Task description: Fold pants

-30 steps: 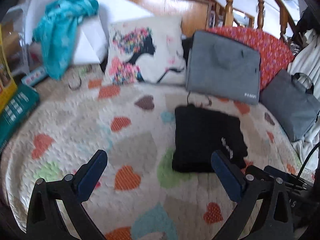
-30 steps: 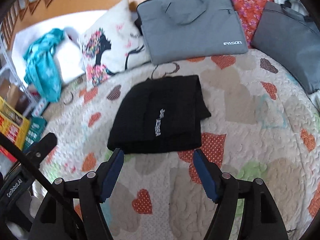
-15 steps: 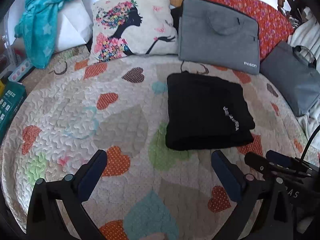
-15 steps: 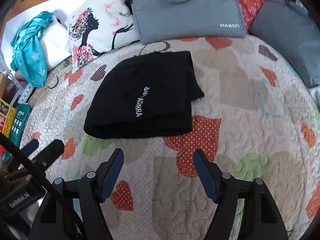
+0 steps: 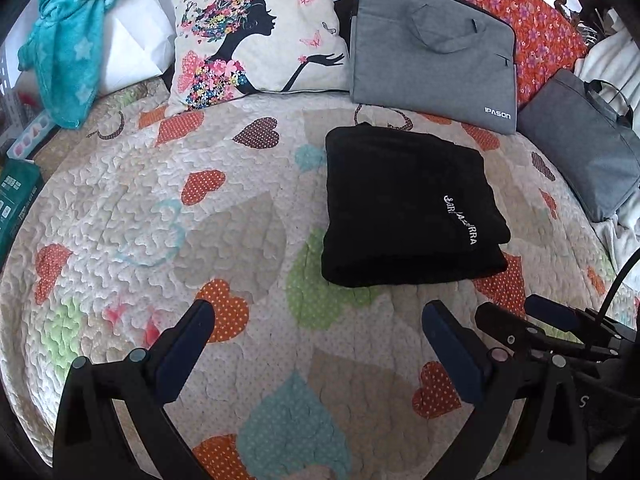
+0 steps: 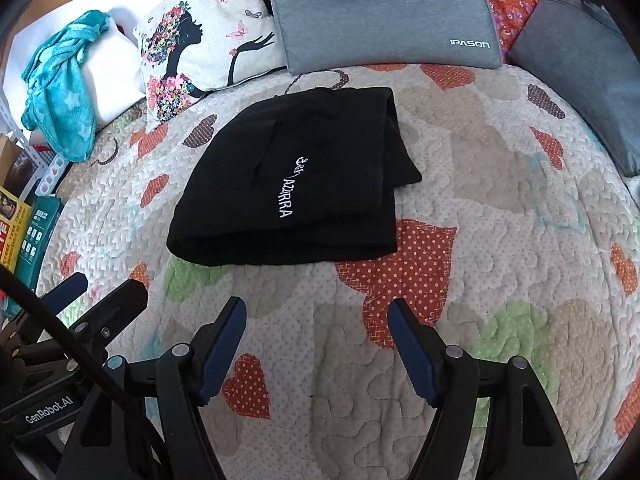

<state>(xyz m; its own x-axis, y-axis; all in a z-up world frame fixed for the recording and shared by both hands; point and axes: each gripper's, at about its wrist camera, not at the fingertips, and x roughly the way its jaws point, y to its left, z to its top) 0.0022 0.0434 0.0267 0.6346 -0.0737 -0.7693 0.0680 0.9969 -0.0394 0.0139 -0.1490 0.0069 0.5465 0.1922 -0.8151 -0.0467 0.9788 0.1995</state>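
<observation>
The black pants (image 5: 404,204) lie folded into a compact rectangle on the heart-patterned quilt (image 5: 160,216), white lettering facing up. They also show in the right wrist view (image 6: 296,176). My left gripper (image 5: 318,312) is open and empty, hovering over the quilt just in front of the pants' near edge and slightly left of it. My right gripper (image 6: 316,308) is open and empty, hovering just in front of the pants' near edge. Neither touches the pants. The right gripper's body shows at the lower right of the left wrist view (image 5: 552,320).
A printed pillow (image 5: 256,40), a grey laptop bag (image 5: 432,52) and a second grey bag (image 5: 580,140) line the far side. A teal towel (image 5: 72,48) hangs at the far left. Boxes (image 6: 24,232) stand at the left edge.
Both grippers have tilted downward and moved closer over the quilt, so the pants appear larger and nearer. The jaws stayed open. The pants have not moved.
</observation>
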